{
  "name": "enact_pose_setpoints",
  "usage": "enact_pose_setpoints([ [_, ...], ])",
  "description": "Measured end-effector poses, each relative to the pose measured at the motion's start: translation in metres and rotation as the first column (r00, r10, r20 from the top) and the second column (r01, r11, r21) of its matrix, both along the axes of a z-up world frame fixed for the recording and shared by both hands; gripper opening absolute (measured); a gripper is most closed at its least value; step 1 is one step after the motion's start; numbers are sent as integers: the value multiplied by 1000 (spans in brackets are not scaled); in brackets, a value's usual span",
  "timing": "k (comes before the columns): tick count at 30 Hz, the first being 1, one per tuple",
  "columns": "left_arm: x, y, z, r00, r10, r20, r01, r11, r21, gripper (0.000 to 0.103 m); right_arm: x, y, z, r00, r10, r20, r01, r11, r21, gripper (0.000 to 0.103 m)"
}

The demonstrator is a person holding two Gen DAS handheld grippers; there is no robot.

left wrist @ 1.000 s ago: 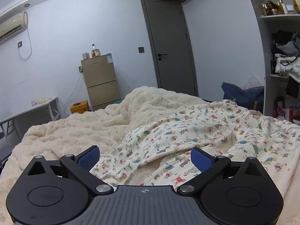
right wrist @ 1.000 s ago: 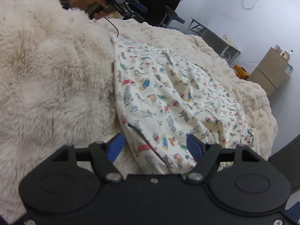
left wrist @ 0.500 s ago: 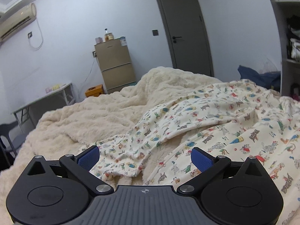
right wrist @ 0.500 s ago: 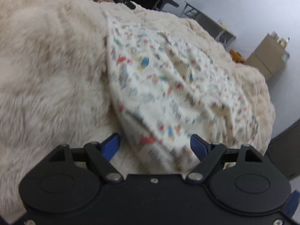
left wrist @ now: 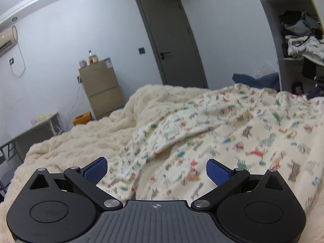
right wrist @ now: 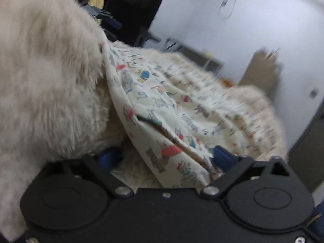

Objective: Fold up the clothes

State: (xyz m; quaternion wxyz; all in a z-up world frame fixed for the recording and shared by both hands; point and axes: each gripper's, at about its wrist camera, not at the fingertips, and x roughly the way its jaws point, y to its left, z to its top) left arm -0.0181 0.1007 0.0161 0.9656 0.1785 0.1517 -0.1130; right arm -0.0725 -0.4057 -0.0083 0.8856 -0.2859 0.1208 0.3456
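I am working both grippers over the printed garment [left wrist: 212, 137], which is lying rumpled across the fluffy cream blanket [left wrist: 85, 141] on the bed, its cloth running from just in front of my left gripper [left wrist: 156, 170] away toward the grey door [left wrist: 174, 46]. The left gripper's jaws are standing released, blue pads wide apart, with cloth lying below the gap but nothing pinched.

In the right wrist view I am opening the right gripper [right wrist: 168, 156]; its jaws are spreading and a hemmed edge of the garment [right wrist: 166, 121] is sitting between them, not yet clamped as far as the blur lets me judge. A mound of the blanket [right wrist: 46, 81] is bulging just beside that edge, on the left of the view.

My worries from here: the pile of the blanket is pressing right up to the hem, so a closing jaw could catch fur along with cloth and drag the bedding. The edge looks doubled, so I might be catching only one layer and pulling the fold askew. The left gripper is over mid-cloth rather than a clear corner, so a grab there could bunch the garment rather than square it.
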Motion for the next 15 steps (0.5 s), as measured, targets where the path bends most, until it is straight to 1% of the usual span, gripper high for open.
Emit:
enact_pose_setpoints([
  [2,-2,-3,-1,1000,-11,-7,11,1000,16,103,-4,2,-4,999,-23,28,23,1000,5,103],
  [4,-8,-7,-2,999,-44,-4,44,998,46,103,-8,6,-4,997,-38,61,39,999,-13,103],
  [5,-18,-10,-3,994,-108,-6,108,989,96,103,-8,7,-4,997,-40,66,42,999,-18,103],
  [6,-22,-9,-3,991,-136,-9,137,983,122,103,-7,6,-2,997,-41,60,42,999,-22,102],
  [7,-27,-9,-3,987,-162,-8,161,975,153,103,-6,5,1,998,-41,52,42,999,-28,98],
  [8,-45,-3,-4,975,-222,15,211,944,254,103,-5,2,5,998,-37,45,39,998,-39,98],
  [9,-62,3,-4,959,-282,29,255,903,346,103,-4,-2,11,998,-38,57,41,997,-60,98],
  [10,-75,10,-4,946,-324,20,291,874,388,103,-4,-8,18,996,-39,76,46,995,-83,98],
  [11,-82,17,-4,940,-342,-2,315,863,395,103,-4,-10,20,995,-41,86,49,994,-93,97],
  [12,-90,27,-2,933,-357,-43,345,855,387,103,-3,-14,23,992,-60,112,71,992,-102,96],
  [13,-92,30,-2,934,-354,-49,345,857,384,103,-3,-16,24,990,-69,124,83,991,-107,93],
  [14,-94,38,-3,940,-335,-59,332,866,374,103,-2,-17,24,989,-78,129,92,990,-109,91],
  [15,-93,44,-5,952,-301,-49,298,882,366,103,-1,-17,24,988,-84,130,98,989,-110,91],
])
